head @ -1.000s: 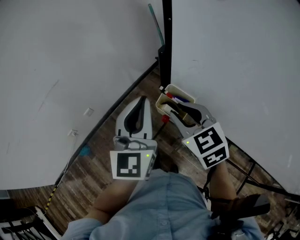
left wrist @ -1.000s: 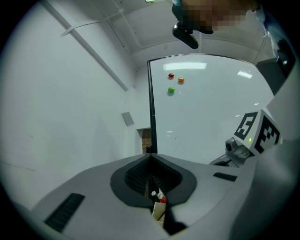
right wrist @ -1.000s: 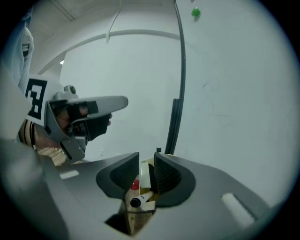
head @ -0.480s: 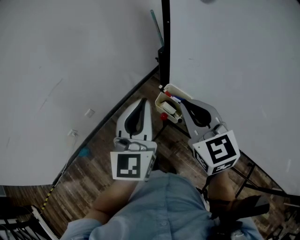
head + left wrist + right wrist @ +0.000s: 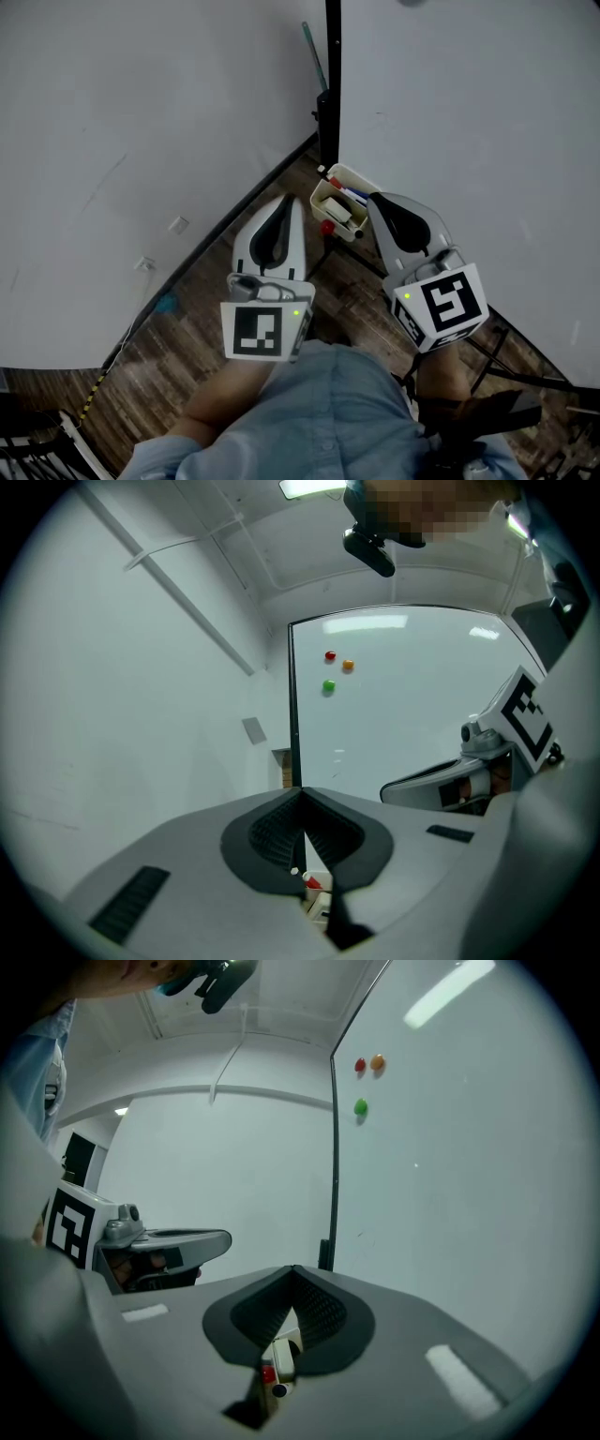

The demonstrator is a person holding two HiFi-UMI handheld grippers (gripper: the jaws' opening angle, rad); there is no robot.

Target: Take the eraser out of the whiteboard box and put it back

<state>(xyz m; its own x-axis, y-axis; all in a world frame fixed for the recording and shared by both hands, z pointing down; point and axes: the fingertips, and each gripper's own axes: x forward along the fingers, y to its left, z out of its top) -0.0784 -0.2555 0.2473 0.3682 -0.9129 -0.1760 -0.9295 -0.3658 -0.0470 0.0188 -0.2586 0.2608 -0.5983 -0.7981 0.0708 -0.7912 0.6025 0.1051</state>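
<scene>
Right gripper [image 5: 375, 200]: risen clear of whiteboard box [image 5: 317, 204] at whiteboard [image 5: 469, 112] lower corner; jaws just closed, nothing between. Left gripper [image 5: 284, 202]: shut, empty. Eraser presumably back inside.

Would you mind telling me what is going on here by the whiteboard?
A person stands at the whiteboard with a gripper in each hand. The left gripper and the right gripper both hover near the small white box by the board's lower edge, which holds markers. Both have their jaws shut with nothing between them, so neither holds anything at this moment.
</scene>
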